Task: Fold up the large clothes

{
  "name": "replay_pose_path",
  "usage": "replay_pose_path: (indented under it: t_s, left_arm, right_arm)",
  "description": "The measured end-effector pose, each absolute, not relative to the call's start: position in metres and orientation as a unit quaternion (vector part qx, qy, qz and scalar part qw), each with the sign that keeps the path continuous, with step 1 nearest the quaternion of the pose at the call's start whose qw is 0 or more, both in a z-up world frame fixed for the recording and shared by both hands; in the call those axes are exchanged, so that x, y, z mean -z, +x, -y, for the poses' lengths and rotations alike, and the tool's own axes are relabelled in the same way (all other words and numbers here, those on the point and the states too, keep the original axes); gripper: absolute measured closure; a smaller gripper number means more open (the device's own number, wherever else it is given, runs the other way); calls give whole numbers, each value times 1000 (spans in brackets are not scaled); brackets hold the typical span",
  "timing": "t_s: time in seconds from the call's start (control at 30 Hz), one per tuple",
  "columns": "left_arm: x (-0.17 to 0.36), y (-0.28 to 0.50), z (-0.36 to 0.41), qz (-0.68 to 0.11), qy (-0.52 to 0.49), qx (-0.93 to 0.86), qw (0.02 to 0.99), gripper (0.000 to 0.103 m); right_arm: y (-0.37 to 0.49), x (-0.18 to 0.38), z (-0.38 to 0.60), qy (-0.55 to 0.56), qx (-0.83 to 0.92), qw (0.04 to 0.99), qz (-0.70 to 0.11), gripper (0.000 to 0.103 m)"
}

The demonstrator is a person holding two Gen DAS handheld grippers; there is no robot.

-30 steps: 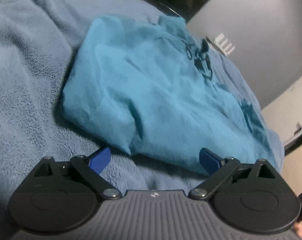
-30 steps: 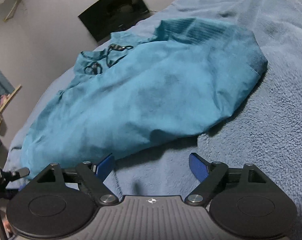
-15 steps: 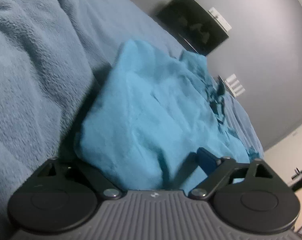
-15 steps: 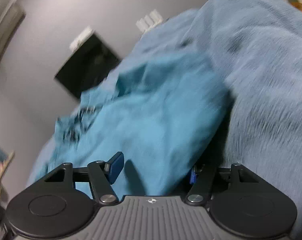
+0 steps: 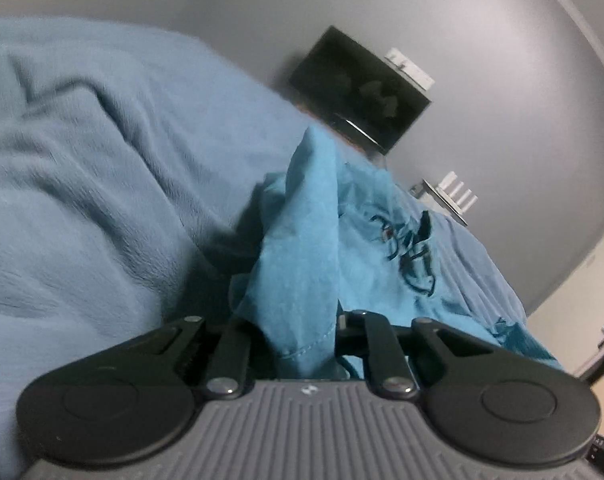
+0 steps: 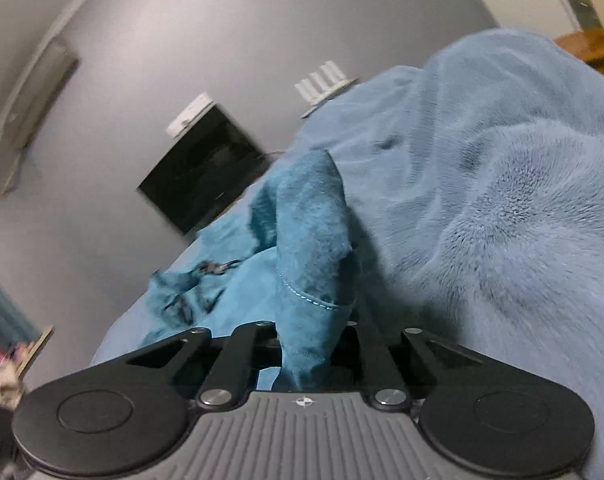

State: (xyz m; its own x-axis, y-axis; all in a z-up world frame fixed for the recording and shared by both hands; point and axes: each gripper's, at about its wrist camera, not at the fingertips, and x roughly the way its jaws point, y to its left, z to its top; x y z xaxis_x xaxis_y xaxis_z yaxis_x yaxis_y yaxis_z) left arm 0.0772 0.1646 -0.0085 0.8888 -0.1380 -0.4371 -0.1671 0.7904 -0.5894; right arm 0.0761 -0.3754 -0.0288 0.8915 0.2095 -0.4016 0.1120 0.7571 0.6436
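Teal garment (image 5: 302, 240) lay on the blue fleece blanket (image 5: 82, 200) covering the bed, one edge bunched up in each grip. Left gripper (image 5: 302, 344) had just clamped its jaws on a fold; right gripper (image 6: 309, 344) likewise, jaws just closed on the stitched hem.

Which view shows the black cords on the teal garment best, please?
The left wrist view: the cords lie unobstructed on the teal garment, fairly large. In the right wrist view they are small, blurred and partly hidden by folds.
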Motion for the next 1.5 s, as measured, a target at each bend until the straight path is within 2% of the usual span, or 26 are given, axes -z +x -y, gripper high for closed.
replay_pose_path:
  t_s: [0.23, 0.37, 0.43, 0.47, 0.5, 0.53, 0.57, 0.6, 0.63, 0.67, 0.77, 0.83, 0.93, 1.1, 1.17, 1.33, 1.43, 1.5]
  left_arm:
    - [-21, 0, -191, -267, -327, 11, 906, 92]
    - [-33, -42, -189, -291, -277, 10, 915, 92]
    - [-27, -60, -189, -304, -262, 3, 916, 85]
    - [-28, -66, -189, -305, -255, -5, 918, 80]
    - [-31, -68, -190, -299, -250, -14, 921, 68]
    - [-35, -73, -194, -294, -246, -27, 923, 54]
    - [-43, -78, -196, -282, -238, -56, 928, 46]
    - [-51, -82, -196, -267, -224, -87, 933, 33]
    - [-58, -85, -195, -251, -208, -110, 939, 29]
    - [-68, -89, -194, -230, -184, -123, 948, 28]
    - [-92, -85, -185, -207, -143, -101, 963, 24]
    - [-102, -68, -169, -211, -121, -65, 968, 19]
    - [-109, -41, -140, -220, -94, -7, 971, 18]
    - [-102, 21, -85, -249, -73, 64, 964, 18]
    - [-96, 48, -66, -269, -75, 80, 957, 18]
    - [-79, 124, -26, -294, -26, 76, 952, 18]
    - [-51, 164, -23, -320, 18, 62, 945, 17]
    - [-26, 185, -33, -344, 30, 31, 938, 17]
  right_arm:
    - [-7, -10, 381, 329, -94, 900, -270, 92]
    - [-53, -29, 381, 303, -127, 901, -283, 92]
    - [-68, -37, 381, 271, -130, 909, -290, 88]
    - [-70, -40, 381, 262, -124, 910, -298, 83]
    - [-72, -42, 381, 259, -116, 910, -303, 78]
    - [-74, -45, 384, 256, -103, 912, -302, 69]
    - [-76, -48, 383, 250, -86, 917, -298, 50]
    - [-79, -52, 383, 241, -62, 925, -287, 40]
    - [-83, -58, 382, 229, -40, 934, -270, 25]
    - [-88, -66, 382, 209, -17, 947, -245, 22]
    - [-91, -86, 377, 154, 5, 970, -191, 22]
    - [-82, -95, 371, 129, -10, 974, -185, 22]
    - [-69, -104, 350, 86, -47, 980, -174, 23]
    - [-24, -104, 305, 28, -103, 970, -220, 38]
    - [-2, -93, 287, 8, -105, 964, -242, 50]
    - [76, -67, 249, -13, -105, 951, -291, 58]
    - [123, -46, 226, -44, -97, 947, -303, 66]
    - [145, -27, 225, -51, -86, 942, -321, 67]
